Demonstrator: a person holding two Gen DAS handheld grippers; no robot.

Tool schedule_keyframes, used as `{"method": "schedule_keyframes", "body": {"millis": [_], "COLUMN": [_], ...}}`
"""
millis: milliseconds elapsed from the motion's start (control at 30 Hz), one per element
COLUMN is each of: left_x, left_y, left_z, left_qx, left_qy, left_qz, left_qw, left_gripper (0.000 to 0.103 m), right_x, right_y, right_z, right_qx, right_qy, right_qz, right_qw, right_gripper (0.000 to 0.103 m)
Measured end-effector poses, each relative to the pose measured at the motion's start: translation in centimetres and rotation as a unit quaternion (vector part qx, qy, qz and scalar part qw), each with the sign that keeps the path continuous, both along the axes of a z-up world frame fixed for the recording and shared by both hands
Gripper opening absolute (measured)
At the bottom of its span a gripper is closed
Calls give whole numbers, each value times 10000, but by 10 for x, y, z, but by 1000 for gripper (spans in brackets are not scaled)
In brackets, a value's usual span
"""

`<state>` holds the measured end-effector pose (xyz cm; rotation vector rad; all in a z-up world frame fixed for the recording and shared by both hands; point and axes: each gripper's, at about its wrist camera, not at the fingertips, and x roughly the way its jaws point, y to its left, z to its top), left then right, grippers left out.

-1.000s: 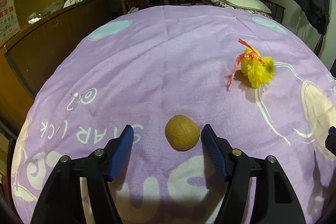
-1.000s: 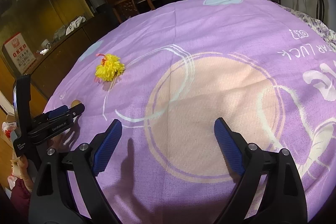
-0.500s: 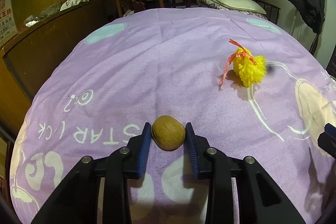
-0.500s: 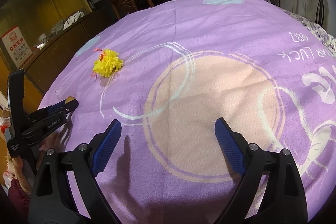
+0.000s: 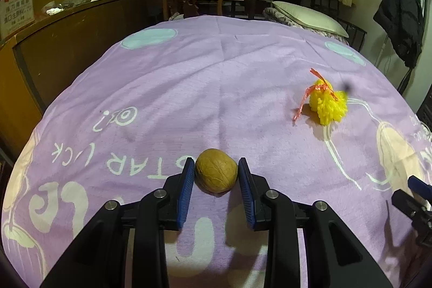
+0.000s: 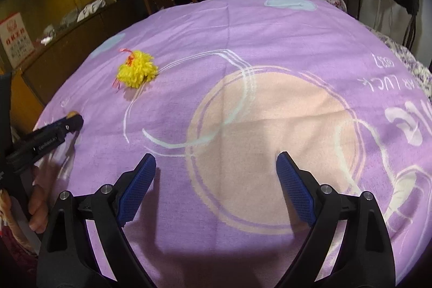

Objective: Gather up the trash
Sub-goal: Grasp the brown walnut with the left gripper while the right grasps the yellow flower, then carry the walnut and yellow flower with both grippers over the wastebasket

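Matt soft purple cloth bedsheet (image 5: 216,88), rough wrinkled brown walnut (image 5: 216,170) shell, fuzzy yellow yarn pompom (image 5: 328,105), ridged blue rubbery pads (image 6: 136,186) on black plastic hand-held gripper (image 6: 216,174).

A brown walnut (image 5: 216,173) lies on the purple bedspread (image 5: 216,88); a yellow pom-pom (image 5: 328,105) with red ribbon lies well apart.

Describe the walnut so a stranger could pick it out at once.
Start at the purple blanket over the bed and find the white upside-down lettering near its front edge. There the left gripper is shut on the walnut. It is brown, round and wrinkled, unlike the fluffy yellow pompom farther back.
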<state>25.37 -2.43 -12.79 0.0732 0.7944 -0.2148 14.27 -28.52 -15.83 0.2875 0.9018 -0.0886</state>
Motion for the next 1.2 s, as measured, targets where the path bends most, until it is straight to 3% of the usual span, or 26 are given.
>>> {"method": "schedule_keyframes", "body": {"millis": [500, 933, 967, 1033, 1067, 1100, 1200], "left_x": [3, 7, 7, 7, 7, 7, 7], "left_y": [5, 8, 8, 7, 6, 6, 6], "left_z": [0, -2, -2, -2, -2, -2, -2], "left_qx": [-182, -348, -337, -319, -315, -317, -315], "left_qy": [59, 109, 109, 108, 108, 107, 113], "left_qz": [14, -81, -93, -111, -111, -107, -71], "left_qw": [9998, 9993, 9993, 9994, 9994, 9994, 9994], "left_gripper": [33, 33, 33, 33, 33, 33, 33], "right_x": [86, 128, 129, 128, 129, 129, 124], "right_y": [46, 56, 54, 50, 49, 47, 47], "right_z": [6, -2, -2, -3, -5, -6, -1], "right_qx": [576, 749, 780, 874, 979, 1044, 1005], "right_qy": [-122, -231, -293, -352, -338, -332, -430], "right_qz": [661, 640, 620, 624, 661, 672, 662], "right_qw": [9961, 9949, 9946, 9936, 9924, 9917, 9918], "right_gripper": [89, 89, 86, 66, 48, 38, 34]}}
